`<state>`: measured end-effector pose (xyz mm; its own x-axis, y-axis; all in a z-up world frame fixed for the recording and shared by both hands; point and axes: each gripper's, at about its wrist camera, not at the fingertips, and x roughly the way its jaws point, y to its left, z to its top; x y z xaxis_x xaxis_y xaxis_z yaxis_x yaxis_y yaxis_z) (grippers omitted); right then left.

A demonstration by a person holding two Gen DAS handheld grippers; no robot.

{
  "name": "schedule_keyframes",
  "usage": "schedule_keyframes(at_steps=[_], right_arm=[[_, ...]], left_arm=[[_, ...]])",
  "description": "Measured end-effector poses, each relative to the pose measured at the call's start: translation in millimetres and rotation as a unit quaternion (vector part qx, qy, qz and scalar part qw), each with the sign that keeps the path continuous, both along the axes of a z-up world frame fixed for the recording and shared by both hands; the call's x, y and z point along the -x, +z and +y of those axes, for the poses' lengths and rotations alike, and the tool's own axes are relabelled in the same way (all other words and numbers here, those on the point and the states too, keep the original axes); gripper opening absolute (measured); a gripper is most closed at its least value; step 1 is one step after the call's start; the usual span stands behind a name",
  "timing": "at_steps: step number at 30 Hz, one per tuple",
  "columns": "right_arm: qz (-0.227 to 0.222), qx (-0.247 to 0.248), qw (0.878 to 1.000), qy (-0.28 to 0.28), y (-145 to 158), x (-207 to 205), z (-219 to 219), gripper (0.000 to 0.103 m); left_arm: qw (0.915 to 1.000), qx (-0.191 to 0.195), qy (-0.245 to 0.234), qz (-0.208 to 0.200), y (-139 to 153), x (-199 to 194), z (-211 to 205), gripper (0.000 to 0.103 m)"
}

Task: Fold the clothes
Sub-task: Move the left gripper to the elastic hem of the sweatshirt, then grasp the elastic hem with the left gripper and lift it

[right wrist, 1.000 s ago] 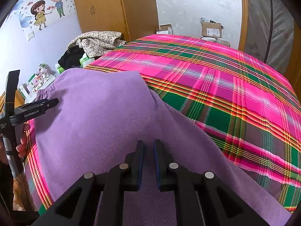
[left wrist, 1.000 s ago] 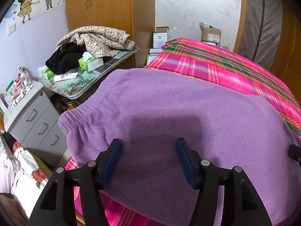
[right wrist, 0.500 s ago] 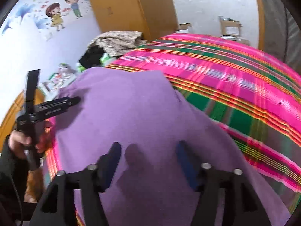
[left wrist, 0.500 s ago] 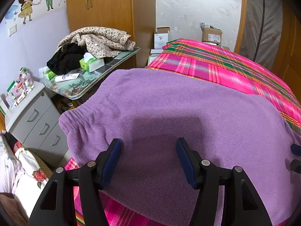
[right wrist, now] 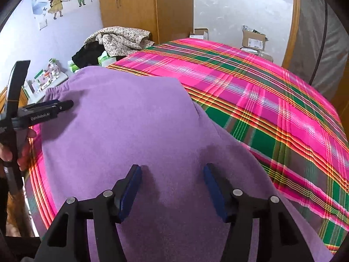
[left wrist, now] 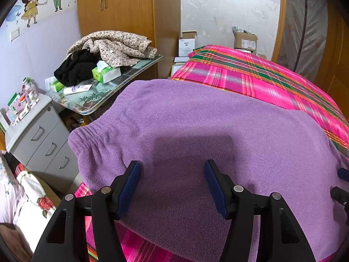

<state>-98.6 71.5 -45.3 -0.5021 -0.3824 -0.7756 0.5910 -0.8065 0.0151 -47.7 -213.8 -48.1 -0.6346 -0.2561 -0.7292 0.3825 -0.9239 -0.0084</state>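
Right gripper (right wrist: pixel 172 174): jaws have just been opening and now stand wide, nothing pinched between them. Left gripper (left wrist: pixel 172 174): jaws wide apart, empty. Both hover over the purple fleece garment (left wrist: pixel 196 135), which lies flat on the plaid bedspread (right wrist: pixel 272 109), gathered elastic waistband (left wrist: pixel 87 131) at its left edge.

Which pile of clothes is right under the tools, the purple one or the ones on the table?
The purple fleece garment, spread flat on the plaid bedspread. The flowery one and black one lie crumpled on the side table.
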Motion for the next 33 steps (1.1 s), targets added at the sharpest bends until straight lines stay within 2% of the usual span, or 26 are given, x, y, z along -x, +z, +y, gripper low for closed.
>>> schedule_keyframes(at_steps=[6, 10, 15, 18, 20, 26, 33], right_arm=[[-0.005, 0.017, 1.000, -0.008, -0.8, 1.5, 9.0, 0.052], [-0.004, 0.011, 1.000, -0.005, -1.2, 2.7, 6.0, 0.055], [-0.004, 0.009, 1.000, -0.002, -2.3, 2.4, 4.8, 0.057], [-0.006, 0.012, 1.000, -0.002, -2.5, 3.8, 6.0, 0.057], [-0.005, 0.010, 1.000, -0.002, -2.6, 3.9, 5.5, 0.057], [-0.005, 0.009, 1.000, 0.000, -2.9, 4.2, 5.6, 0.058], [-0.005, 0.009, 1.000, 0.002, -3.3, 3.9, 5.3, 0.060]], left_arm=[[0.9986, -0.037, -0.001, 0.038, 7.3, -20.0, -9.7, 0.063], [0.9968, -0.047, 0.022, 0.061, 14.8, -36.5, -27.6, 0.063], [0.9910, -0.084, 0.058, 0.086, 19.2, -56.6, -55.8, 0.063], [0.9873, -0.107, 0.076, 0.089, 14.5, -64.1, -70.5, 0.063], [0.9843, -0.129, 0.092, 0.077, 6.4, -63.8, -80.7, 0.063], [0.9757, -0.178, 0.103, 0.076, -6.0, -57.3, -96.0, 0.063], [0.9593, -0.246, 0.111, 0.084, -19.8, -42.2, -117.8, 0.063]])
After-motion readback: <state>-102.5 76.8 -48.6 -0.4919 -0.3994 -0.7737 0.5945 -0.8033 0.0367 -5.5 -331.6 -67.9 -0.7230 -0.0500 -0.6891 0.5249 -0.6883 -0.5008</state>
